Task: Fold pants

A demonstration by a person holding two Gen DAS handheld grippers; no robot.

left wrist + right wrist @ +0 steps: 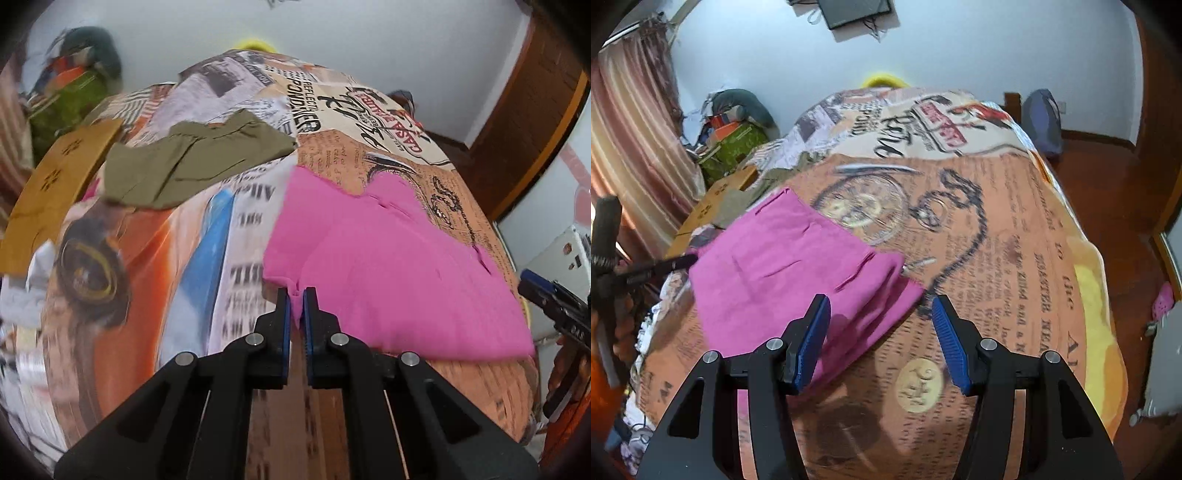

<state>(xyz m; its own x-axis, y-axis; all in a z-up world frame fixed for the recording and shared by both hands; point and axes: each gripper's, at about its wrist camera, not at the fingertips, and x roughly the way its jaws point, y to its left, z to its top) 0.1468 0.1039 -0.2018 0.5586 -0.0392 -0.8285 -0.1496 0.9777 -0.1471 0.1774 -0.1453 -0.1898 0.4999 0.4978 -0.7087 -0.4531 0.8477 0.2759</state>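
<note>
Fold in progress: pink pants (388, 273) flat on bed (424, 155); left tongs (294, 299) clamped on edge at 6 o'clock, right tongs (881, 321) apart, empty. Next, probably: carry pinched edge across toward 12.

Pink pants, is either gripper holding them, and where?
The left gripper pinches the pink pants at their near edge; the right gripper is open, holding nothing.
</note>
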